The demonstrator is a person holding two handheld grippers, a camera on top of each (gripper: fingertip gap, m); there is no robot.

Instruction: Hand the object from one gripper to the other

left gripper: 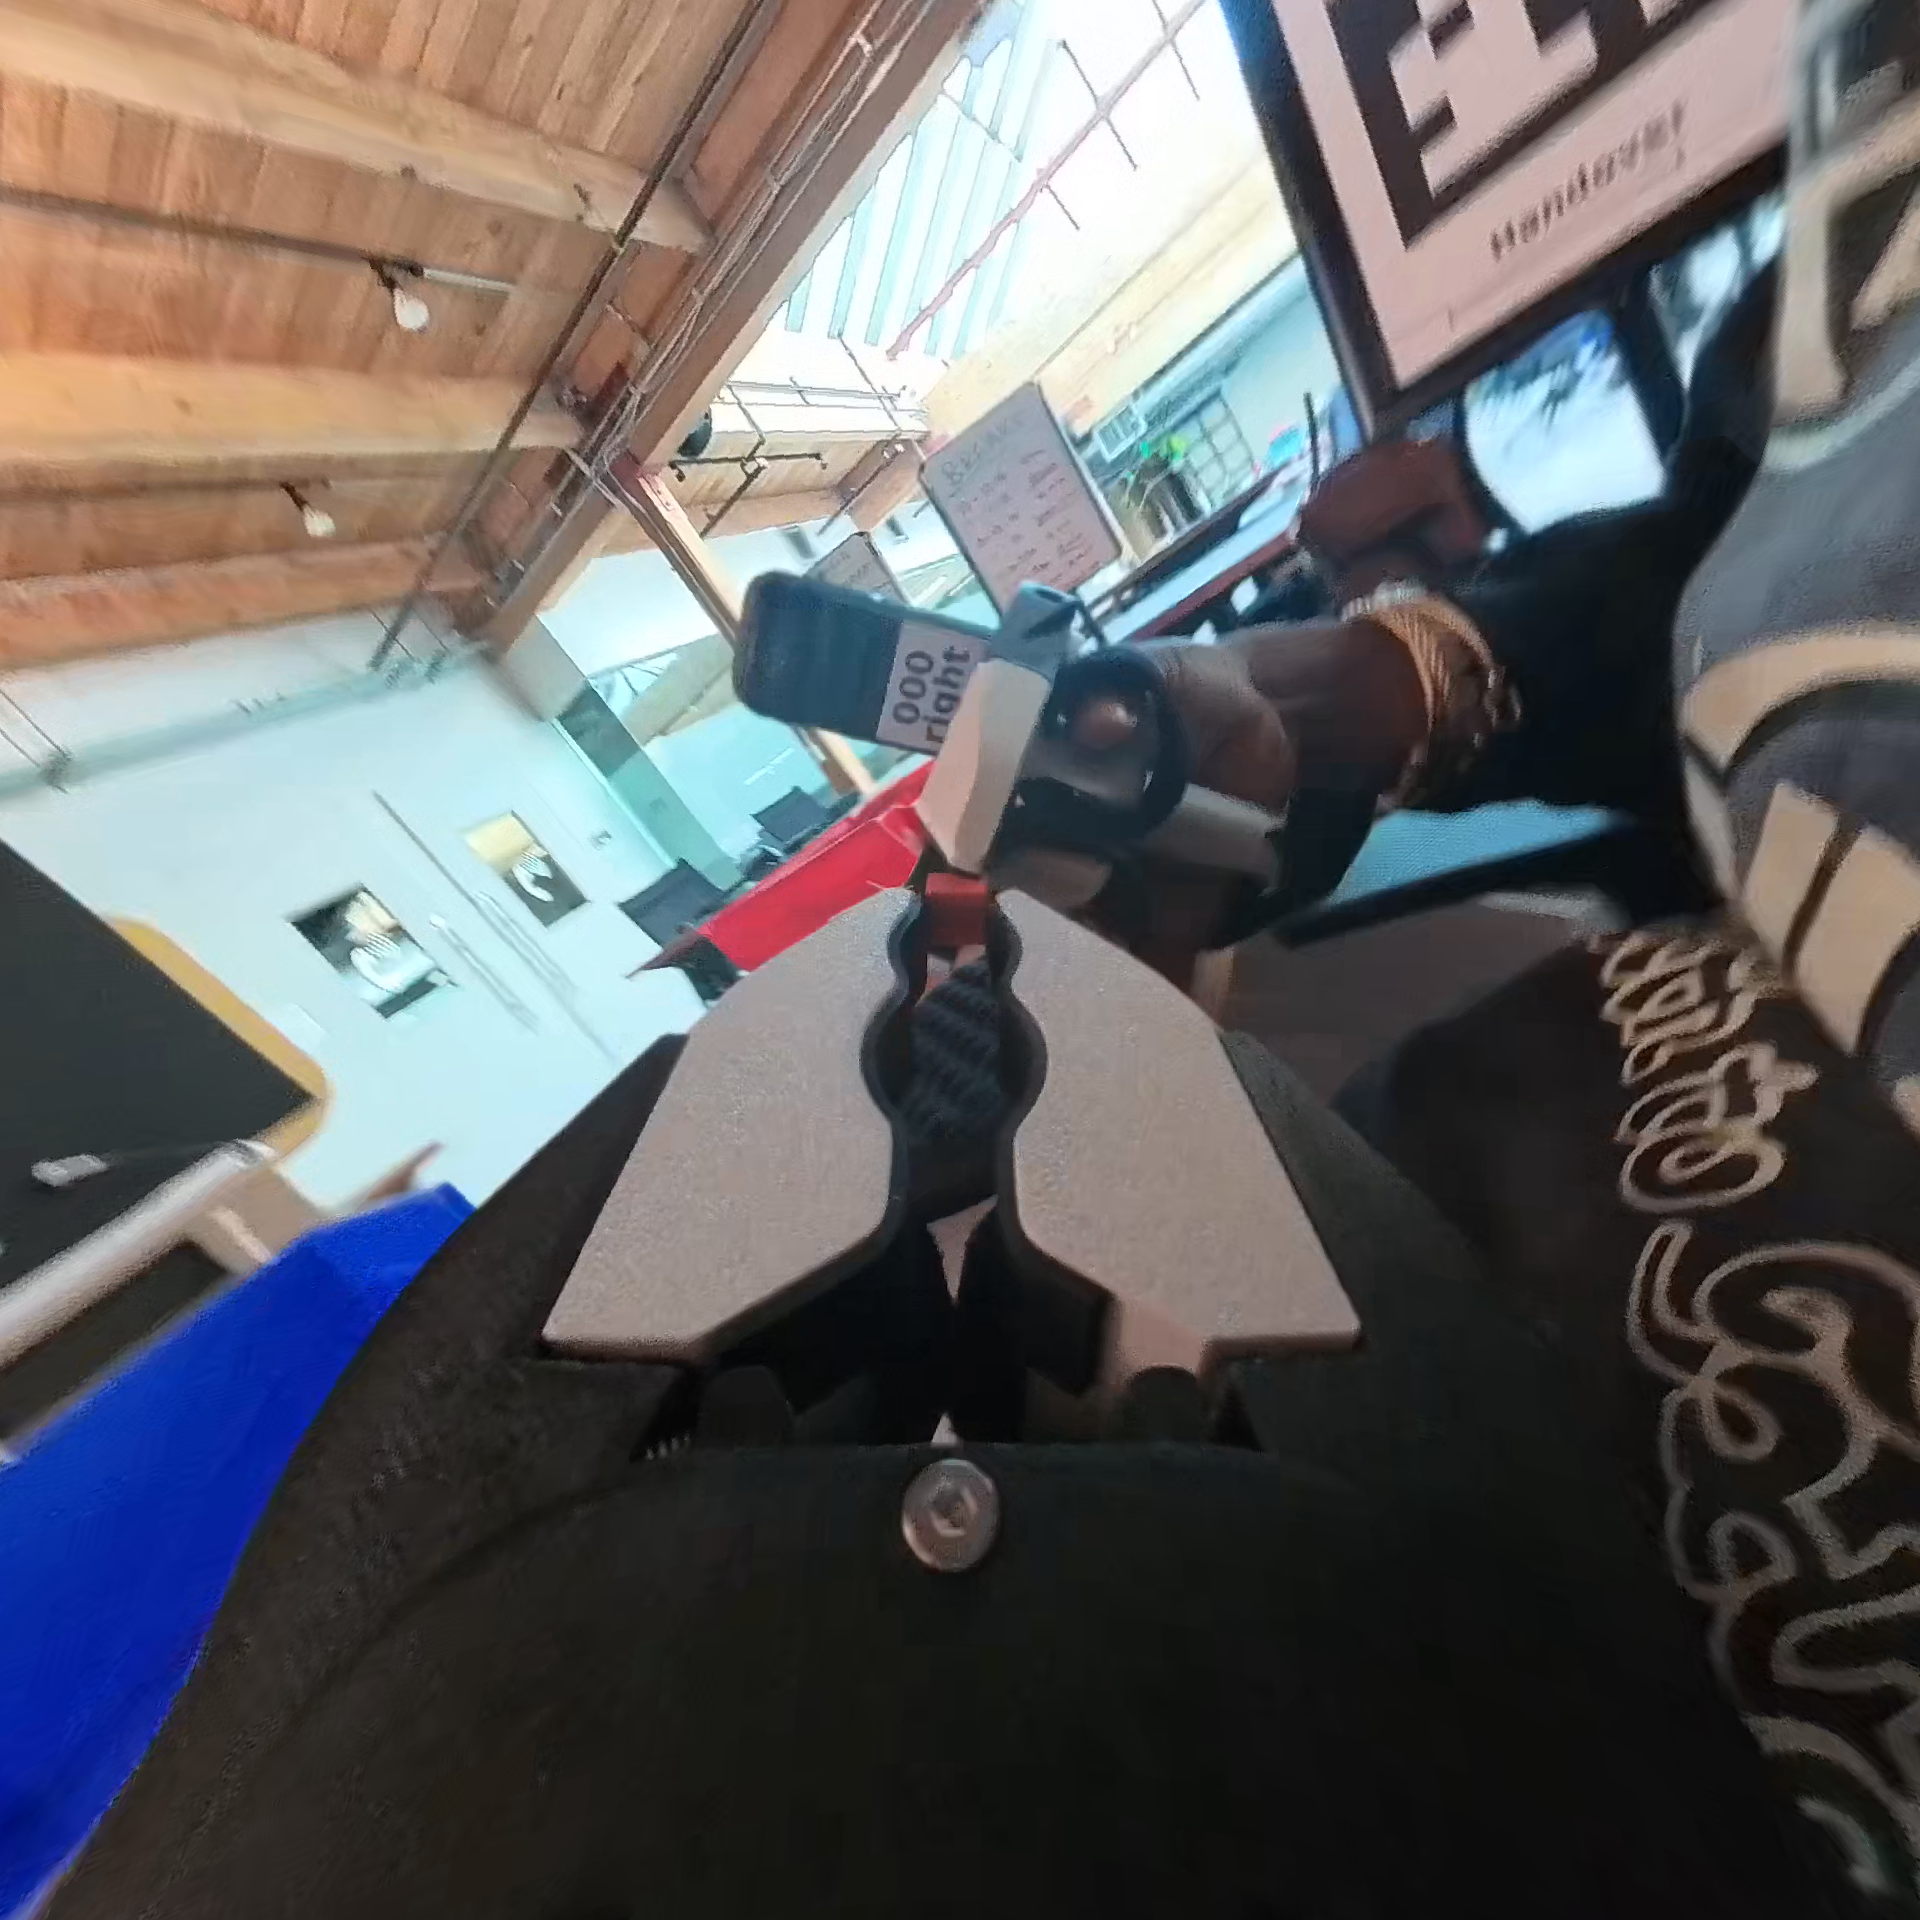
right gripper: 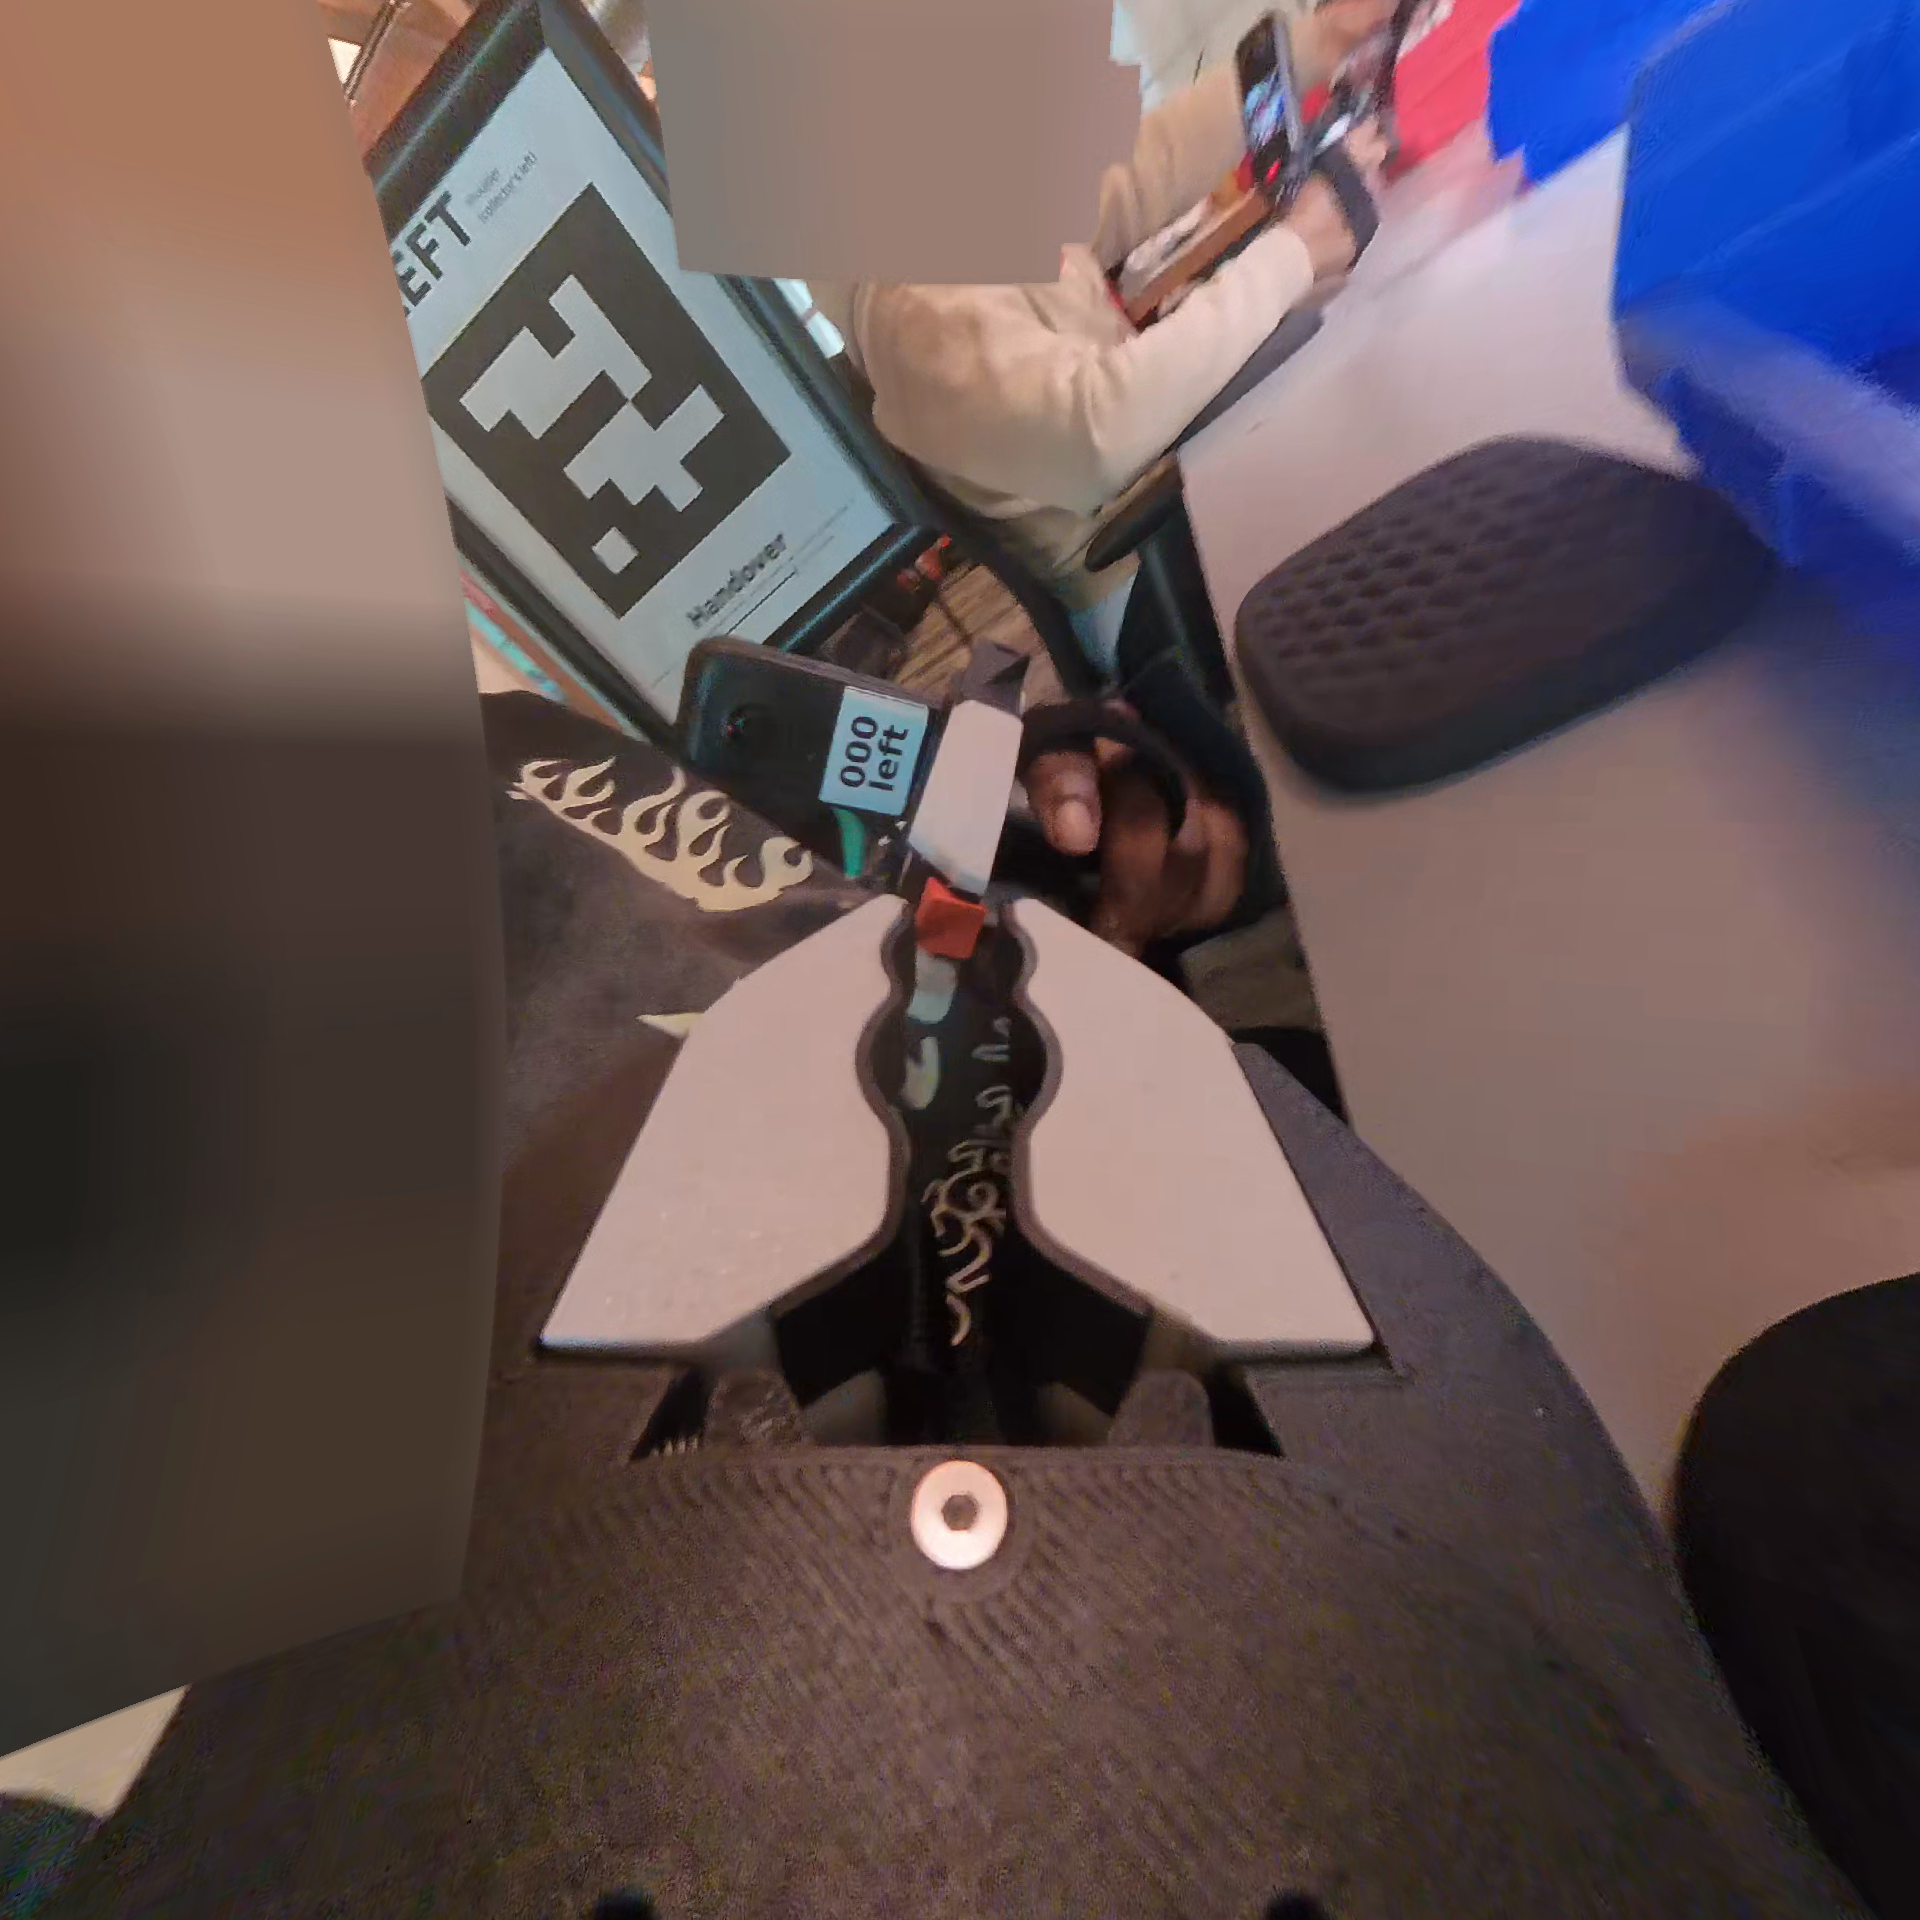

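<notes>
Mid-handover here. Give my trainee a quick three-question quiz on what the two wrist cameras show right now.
1. True or false: the left gripper is wide open.
2. What colour is the block at its fingertips? A blue, B red, C green.
3. Fill in: the right gripper meets the left gripper at the ___.
Key: 1 false; 2 B; 3 block.

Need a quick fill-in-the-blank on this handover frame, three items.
1. The small block at the left gripper's fingertips is ___ in colour.
2. In the right wrist view, the dimpled oval pad lying on the table is ___.
3. In the left wrist view, the ceiling overhead is made of ___.

Missing words: red; black; wood.
</notes>
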